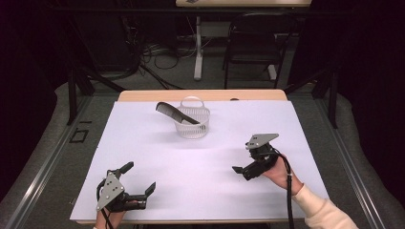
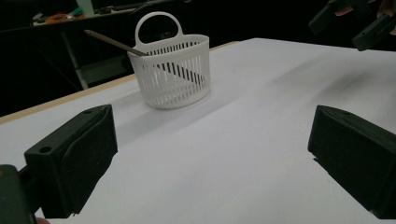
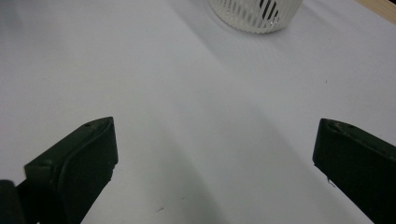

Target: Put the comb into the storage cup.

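1 white basket (image 1: 193,123), 1 black comb (image 1: 175,113), 2 claws.

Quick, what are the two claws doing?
Left claw: open, holding nothing.
Right claw: open, holding nothing.

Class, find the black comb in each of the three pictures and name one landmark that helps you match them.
High view: the comb leans in the white basket, handle pointing up-left, at upper centre.
Left gripper view: upper left, comb sticking out of the basket.
Right gripper view: top edge, dark teeth behind the slats.
Shared landmark: the basket.
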A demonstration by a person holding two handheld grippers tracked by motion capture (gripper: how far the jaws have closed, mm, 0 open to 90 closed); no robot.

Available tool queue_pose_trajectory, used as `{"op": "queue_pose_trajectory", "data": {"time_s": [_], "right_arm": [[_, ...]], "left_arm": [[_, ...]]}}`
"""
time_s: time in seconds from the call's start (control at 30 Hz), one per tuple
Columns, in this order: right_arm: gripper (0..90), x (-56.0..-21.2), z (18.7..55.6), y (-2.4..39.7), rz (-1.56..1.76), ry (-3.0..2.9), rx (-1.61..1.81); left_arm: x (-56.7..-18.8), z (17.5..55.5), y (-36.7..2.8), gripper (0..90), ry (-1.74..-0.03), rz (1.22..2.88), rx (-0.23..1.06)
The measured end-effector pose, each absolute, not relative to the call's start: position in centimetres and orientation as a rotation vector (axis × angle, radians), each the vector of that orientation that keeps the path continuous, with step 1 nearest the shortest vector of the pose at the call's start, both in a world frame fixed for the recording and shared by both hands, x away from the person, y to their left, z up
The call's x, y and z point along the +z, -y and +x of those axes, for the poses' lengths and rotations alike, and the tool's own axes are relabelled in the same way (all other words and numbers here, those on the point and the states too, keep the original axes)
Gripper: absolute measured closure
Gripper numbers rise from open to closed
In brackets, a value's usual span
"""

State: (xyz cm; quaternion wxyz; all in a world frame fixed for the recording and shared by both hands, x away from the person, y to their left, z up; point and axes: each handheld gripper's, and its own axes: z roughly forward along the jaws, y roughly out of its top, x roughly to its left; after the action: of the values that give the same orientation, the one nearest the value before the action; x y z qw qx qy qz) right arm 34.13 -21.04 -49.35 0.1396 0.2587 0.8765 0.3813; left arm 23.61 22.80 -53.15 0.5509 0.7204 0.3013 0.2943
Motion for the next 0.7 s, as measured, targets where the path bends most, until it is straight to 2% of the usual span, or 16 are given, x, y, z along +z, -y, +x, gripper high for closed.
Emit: {"op": "queue_pose_trajectory", "data": {"time_s": [0.7], "right_arm": [[0.0,-50.2,31.3,23.5,0.782,-2.478,1.105]], "left_arm": [[-53.2,23.6,-22.8,1.3,-0.712,1.706,0.698]]}}
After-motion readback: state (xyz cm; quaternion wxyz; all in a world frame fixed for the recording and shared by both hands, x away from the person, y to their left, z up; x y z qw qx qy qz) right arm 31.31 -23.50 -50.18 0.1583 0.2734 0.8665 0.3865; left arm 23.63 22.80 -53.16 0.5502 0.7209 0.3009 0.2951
